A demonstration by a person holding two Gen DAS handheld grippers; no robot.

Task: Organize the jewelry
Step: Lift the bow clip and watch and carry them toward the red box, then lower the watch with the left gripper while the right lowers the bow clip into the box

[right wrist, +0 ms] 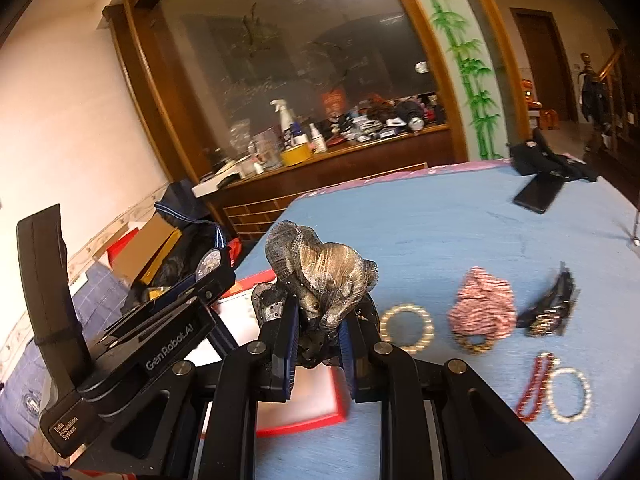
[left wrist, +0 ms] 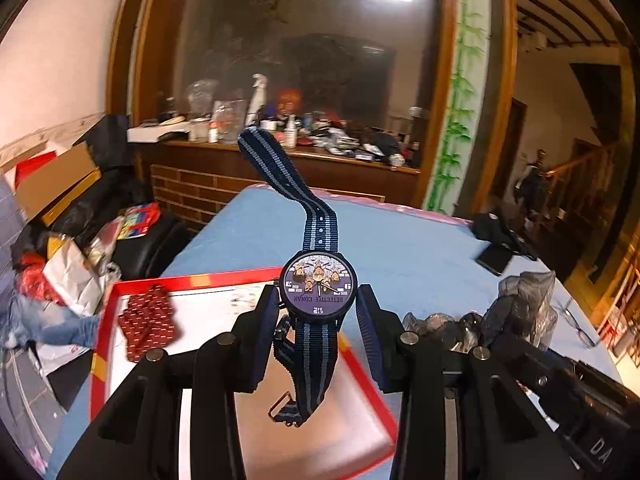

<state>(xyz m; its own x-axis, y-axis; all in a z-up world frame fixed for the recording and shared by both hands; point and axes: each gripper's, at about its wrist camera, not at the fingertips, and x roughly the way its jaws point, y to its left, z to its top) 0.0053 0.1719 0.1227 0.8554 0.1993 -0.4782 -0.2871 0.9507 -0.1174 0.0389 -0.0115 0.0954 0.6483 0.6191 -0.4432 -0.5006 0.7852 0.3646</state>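
Watch (left wrist: 318, 290) and scrunchie (right wrist: 320, 276) each ride in a tool of ours, lifted clear of the blue surface (left wrist: 400, 240) so we can carry both toward the red-rimmed tray (left wrist: 105, 320) in one go, or so we judge.

Our left tool (left wrist: 318, 312) stands partly open, its pads closed on the watch case from 9 and 3 o'clock. The striped strap rises toward 12 o'clock and its buckle end hangs down toward 6 between the fingers. The tray lies below and toward 8 o'clock, with a red patterned cloth piece (left wrist: 148, 322) already in it.

Our right tool (right wrist: 318, 344) is nearly closed, pinching the grey mesh scrunchie at its base, the puffed fabric bulging above the tips at 12 o'clock.

Remaining on the surface, at 3 to 5 o'clock of the right tool, are a gold bead bracelet (right wrist: 406, 328), a striped scrunchie (right wrist: 482, 312), a black hair clip (right wrist: 550, 306), a red bracelet (right wrist: 534, 386) and a pearl bracelet (right wrist: 568, 394).
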